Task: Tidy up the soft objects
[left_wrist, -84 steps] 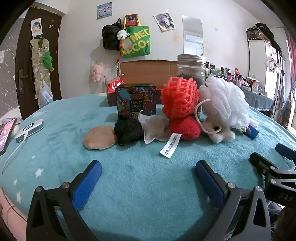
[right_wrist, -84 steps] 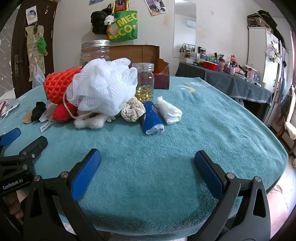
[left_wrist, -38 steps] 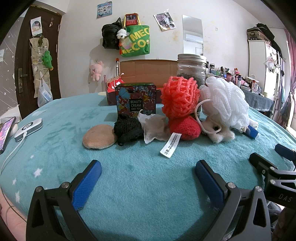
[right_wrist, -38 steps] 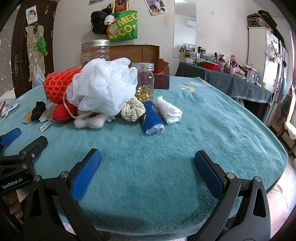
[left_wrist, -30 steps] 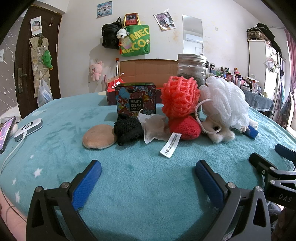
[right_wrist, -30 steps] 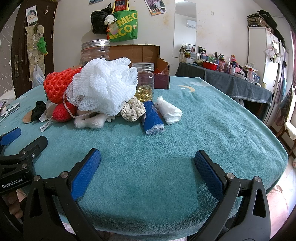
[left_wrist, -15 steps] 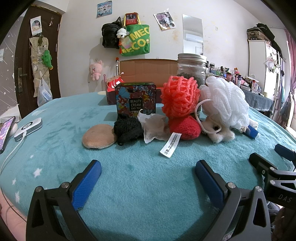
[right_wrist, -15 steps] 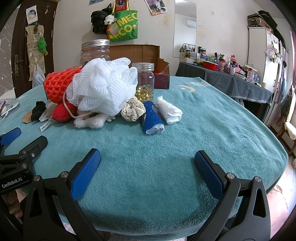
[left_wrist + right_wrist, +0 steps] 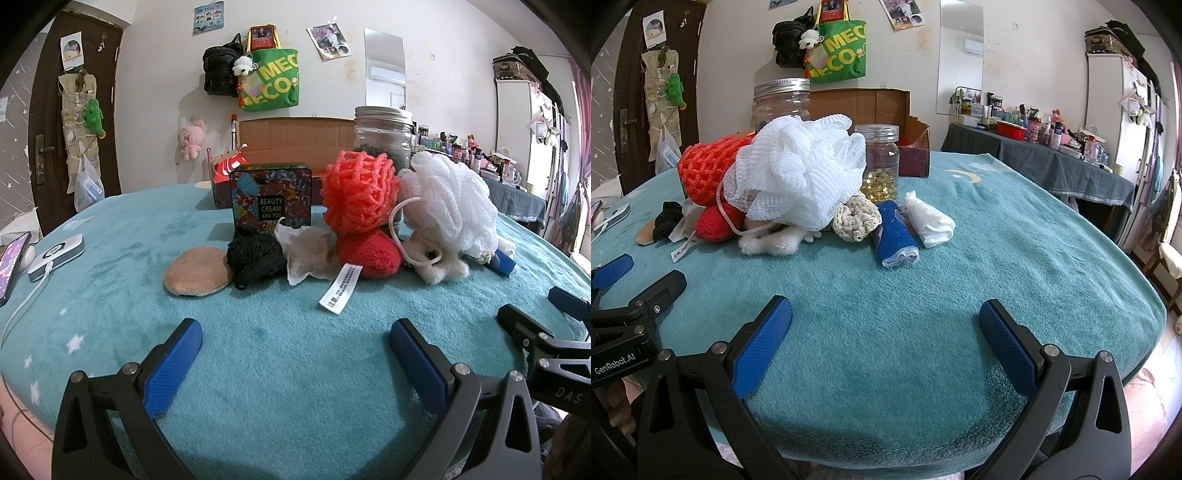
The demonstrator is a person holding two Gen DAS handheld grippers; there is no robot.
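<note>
A row of soft things lies mid-table on the teal cloth: a tan puff, a black knit piece, a thin white pouch, a red knit ball, an orange mesh sponge and a white bath pouf. The right wrist view adds a cream crochet piece, a rolled blue cloth and a rolled white cloth. My left gripper is open and empty, short of the row. My right gripper is open and empty, near the table's front.
A floral tin, a large glass jar, a smaller jar of yellow beads and a cardboard box stand behind the row. A phone and charger lie at far left.
</note>
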